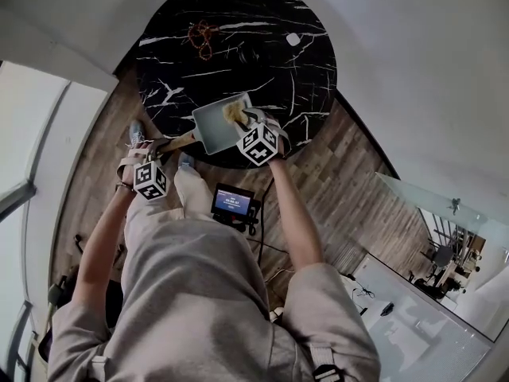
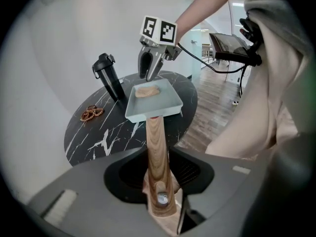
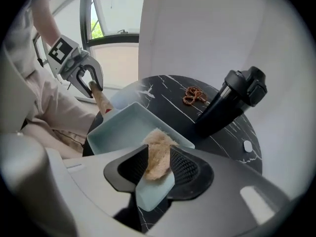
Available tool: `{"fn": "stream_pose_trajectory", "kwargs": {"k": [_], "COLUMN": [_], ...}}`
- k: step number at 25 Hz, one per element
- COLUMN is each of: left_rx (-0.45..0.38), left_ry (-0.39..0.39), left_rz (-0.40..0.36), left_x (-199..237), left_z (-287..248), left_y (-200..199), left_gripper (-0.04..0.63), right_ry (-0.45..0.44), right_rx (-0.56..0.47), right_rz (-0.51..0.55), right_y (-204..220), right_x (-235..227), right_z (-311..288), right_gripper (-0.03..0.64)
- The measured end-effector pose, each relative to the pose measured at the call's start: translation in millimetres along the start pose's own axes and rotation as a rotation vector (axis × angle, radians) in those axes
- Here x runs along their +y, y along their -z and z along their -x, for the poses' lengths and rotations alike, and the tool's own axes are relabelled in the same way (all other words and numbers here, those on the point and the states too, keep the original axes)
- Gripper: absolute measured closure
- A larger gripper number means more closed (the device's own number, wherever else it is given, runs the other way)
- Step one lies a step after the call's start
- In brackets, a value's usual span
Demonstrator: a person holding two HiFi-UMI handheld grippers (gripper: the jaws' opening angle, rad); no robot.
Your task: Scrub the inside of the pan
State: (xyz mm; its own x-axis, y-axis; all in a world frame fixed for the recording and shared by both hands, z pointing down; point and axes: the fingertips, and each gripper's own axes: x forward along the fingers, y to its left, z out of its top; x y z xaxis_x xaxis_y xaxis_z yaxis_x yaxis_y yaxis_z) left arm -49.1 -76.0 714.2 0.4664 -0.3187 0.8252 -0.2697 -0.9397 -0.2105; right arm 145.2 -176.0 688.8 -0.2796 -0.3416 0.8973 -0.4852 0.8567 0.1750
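Observation:
A square pale-blue pan (image 1: pixel 213 122) (image 2: pixel 165 105) (image 3: pixel 118 127) with a wooden handle (image 2: pixel 155 147) is held over the near edge of the black marble table (image 1: pixel 238 62). My left gripper (image 1: pixel 165 147) (image 2: pixel 160 201) (image 3: pixel 91 86) is shut on the end of that handle. A tan fibrous scrubber (image 1: pixel 233 114) (image 2: pixel 147 91) (image 3: pixel 158 154) lies inside the pan against its far wall. My right gripper (image 1: pixel 243 122) (image 2: pixel 149 69) (image 3: pixel 155 164) hangs just above it, pointing steeply down. Its jaws stand open, and in the right gripper view the scrubber shows loose between them.
A black bottle (image 2: pixel 109 75) (image 3: pixel 227 102) stands on the table beyond the pan. A brown bead bracelet (image 1: pixel 203 38) (image 2: pixel 92 113) (image 3: pixel 194 95) and a small white disc (image 1: pixel 293 39) (image 3: pixel 247 146) lie nearby. A device with a lit screen (image 1: pixel 233 203) hangs at the person's waist. Wooden floor surrounds the table.

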Motion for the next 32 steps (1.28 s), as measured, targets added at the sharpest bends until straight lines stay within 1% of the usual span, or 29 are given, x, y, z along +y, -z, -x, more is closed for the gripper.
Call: {"fn": "stream_pose_trajectory", "kwargs": {"k": [1, 3, 5, 7, 11, 14, 17, 19, 22, 25, 32], "left_rx": [0.002, 0.006, 0.006, 0.005, 0.001, -0.003, -0.003, 0.0, 0.003, 0.008, 0.016], "left_ry": [0.0, 0.0, 0.0, 0.004, 0.008, -0.001, 0.003, 0.002, -0.003, -0.003, -0.008], "left_rz": [0.003, 0.009, 0.014, 0.015, 0.016, 0.023, 0.027, 0.028, 0.034, 0.039, 0.052], "left_x": [0, 0, -1, -2, 0, 1, 0, 1, 1, 0, 2], "left_z": [0, 0, -1, 0, 0, 1, 1, 0, -1, -1, -4], "left_y": [0, 1, 1, 1, 1, 2, 0, 1, 2, 1, 2], "left_gripper": [0.463, 0.463, 0.463, 0.463, 0.463, 0.463, 0.463, 0.463, 0.463, 0.463, 0.463], "right_ry": [-0.01, -0.044, -0.08, -0.097, -0.086, -0.044, -0.052, -0.074, -0.11, -0.152, -0.211], "right_rx": [-0.011, 0.006, 0.055, 0.12, 0.226, 0.274, 0.312, 0.322, 0.307, 0.285, 0.278], "right_rz": [-0.009, -0.026, -0.019, 0.01, 0.04, 0.065, 0.041, 0.023, -0.021, -0.07, -0.042], "right_y": [-2, 1, 7, 14, 25, 24, 26, 26, 25, 22, 10], "right_x": [-2, -4, 0, 6, 5, -7, -8, -4, -1, 5, 30], "right_z": [1, -6, -19, -33, -54, -58, -59, -61, -61, -61, -63], "right_gripper": [0.466, 0.469, 0.471, 0.471, 0.471, 0.48, 0.492, 0.534, 0.55, 0.552, 0.552]}}
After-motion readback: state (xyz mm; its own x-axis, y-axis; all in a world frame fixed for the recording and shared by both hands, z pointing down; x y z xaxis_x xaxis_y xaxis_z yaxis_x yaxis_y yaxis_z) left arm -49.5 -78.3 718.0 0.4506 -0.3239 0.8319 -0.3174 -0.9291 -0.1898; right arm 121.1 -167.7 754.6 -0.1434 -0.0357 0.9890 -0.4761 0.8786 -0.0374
